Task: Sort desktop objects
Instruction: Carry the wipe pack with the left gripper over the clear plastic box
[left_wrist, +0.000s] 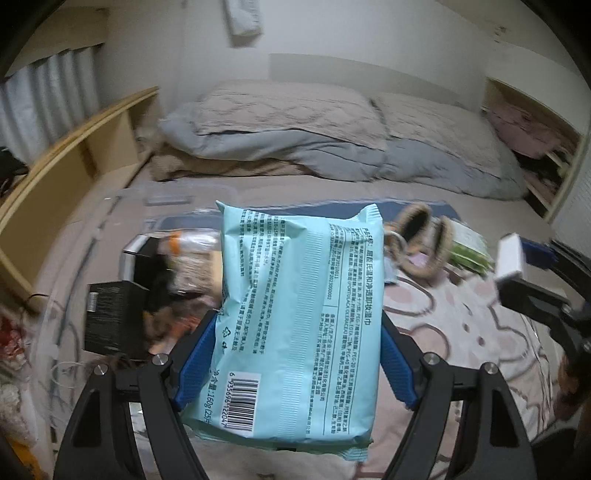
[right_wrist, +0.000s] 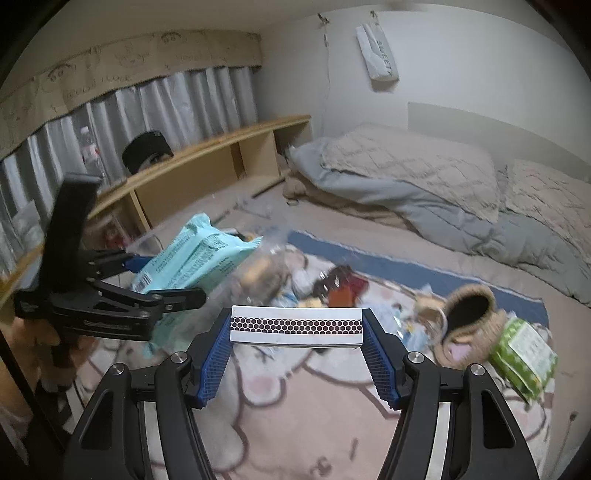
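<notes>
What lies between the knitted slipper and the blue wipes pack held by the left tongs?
In the right wrist view, small blurred clutter on the mat lies between the knitted slipper and the wipes pack.

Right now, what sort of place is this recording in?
Most likely a bedroom: a bed with pillows and a grey duvet, curtains, and a low wooden shelf alongside.

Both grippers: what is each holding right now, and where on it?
Left gripper clamps the light-blue wipes pack across its long side edges. Right gripper pinches the white matchbox by its two short ends.
</notes>
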